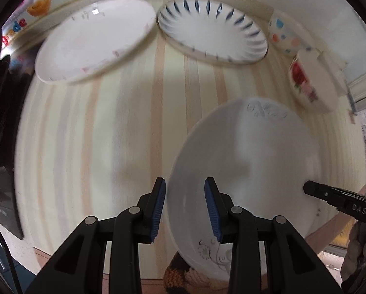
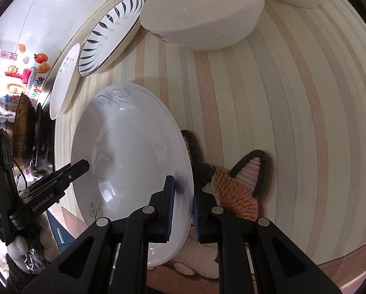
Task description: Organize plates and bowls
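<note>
Right hand-held gripper (image 2: 183,210) clamped, left hand-held gripper (image 1: 185,208) slightly parted

Striped tabletop (image 2: 293,103) is the base here. A knitted cat-shaped mat (image 2: 234,186) sits at its near edge, orange with black-trimmed ears. Off the table's left edge there's a grimy pan (image 2: 22,132), with colorful fridge-type magnets (image 2: 23,73) on the wall past it.
</note>
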The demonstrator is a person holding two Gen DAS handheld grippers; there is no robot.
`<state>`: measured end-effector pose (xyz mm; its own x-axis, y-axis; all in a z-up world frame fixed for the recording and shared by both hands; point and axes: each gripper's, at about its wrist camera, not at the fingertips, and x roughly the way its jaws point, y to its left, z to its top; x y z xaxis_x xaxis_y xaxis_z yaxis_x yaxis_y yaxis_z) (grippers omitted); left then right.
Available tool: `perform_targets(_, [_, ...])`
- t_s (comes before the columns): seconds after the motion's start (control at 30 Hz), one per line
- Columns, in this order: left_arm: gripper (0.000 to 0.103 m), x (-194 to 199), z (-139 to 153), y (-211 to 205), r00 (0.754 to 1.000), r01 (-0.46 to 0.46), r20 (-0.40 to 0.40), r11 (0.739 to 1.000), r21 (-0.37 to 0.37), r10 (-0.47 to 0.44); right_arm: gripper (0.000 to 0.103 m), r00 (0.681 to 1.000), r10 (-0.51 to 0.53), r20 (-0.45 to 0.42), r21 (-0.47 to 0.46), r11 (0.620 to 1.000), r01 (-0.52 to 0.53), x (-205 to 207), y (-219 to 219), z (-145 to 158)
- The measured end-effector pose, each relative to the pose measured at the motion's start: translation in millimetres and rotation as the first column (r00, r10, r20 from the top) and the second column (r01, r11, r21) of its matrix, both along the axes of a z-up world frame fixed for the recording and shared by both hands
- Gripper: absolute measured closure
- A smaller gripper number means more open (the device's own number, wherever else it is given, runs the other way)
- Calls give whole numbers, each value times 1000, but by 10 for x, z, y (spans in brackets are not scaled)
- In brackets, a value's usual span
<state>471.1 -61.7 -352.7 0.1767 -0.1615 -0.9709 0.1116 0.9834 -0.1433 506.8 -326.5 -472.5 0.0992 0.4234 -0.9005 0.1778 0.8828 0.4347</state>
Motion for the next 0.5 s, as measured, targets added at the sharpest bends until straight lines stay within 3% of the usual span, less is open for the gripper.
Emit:
perform_targets(0.13, [72, 92, 441, 265, 994, -46, 101, 999, -23, 48, 86, 999, -43, 7, -38, 998, 43, -23, -75, 244])
perform_targets(0.23, [69, 288, 597, 577, 977, -136, 157, 990, -48, 142, 74, 997, -43, 67, -73, 996, 48, 33, -13, 555])
perform_targets(0.33, [69, 585, 474, 888, 966, -215, 136, 975, -48, 220, 54, 989, -1, 145, -52, 999, 9, 283, 271, 827])
perform_targets(0.5, [69, 962, 169, 1359, 935, -341, 85, 939, -41, 343, 53, 975, 101, 196, 26, 994, -108, 1133, 976, 902])
